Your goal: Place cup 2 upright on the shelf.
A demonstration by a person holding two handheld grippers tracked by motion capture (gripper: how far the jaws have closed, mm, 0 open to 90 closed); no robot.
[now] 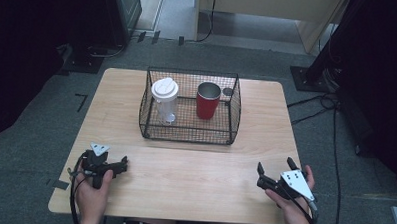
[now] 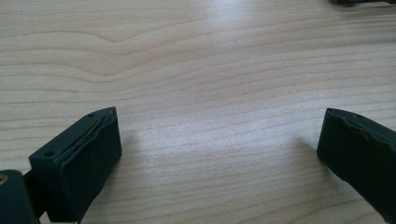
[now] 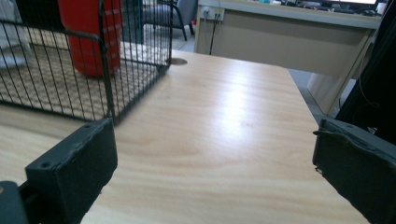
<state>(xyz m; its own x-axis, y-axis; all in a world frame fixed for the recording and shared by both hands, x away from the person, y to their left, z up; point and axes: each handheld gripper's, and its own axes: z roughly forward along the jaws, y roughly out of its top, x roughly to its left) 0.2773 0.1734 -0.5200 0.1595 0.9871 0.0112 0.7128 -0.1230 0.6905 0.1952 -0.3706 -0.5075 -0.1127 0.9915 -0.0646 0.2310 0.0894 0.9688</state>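
A black wire basket (image 1: 188,136) stands at the middle back of the wooden table (image 1: 184,171). Inside it, a clear bottle with a white lid (image 1: 165,98) stands upright on the left and a red cup (image 1: 207,100) on the right. My left gripper (image 1: 123,164) rests near the front left edge, open, pointing right over bare wood; its jaws stand wide apart in the left gripper view (image 2: 219,121). My right gripper (image 1: 274,164) is open at the front right, aimed toward the basket's right corner (image 3: 106,70). The red cup (image 3: 91,32) shows through the wires beyond the right gripper (image 3: 212,128).
A small dark round disc (image 1: 227,91) lies in the tabletop just behind the basket's right side. Cables (image 1: 317,103) and black stands (image 1: 308,76) sit on the floor to the right. A beige desk (image 3: 280,32) stands beyond the table's far edge.
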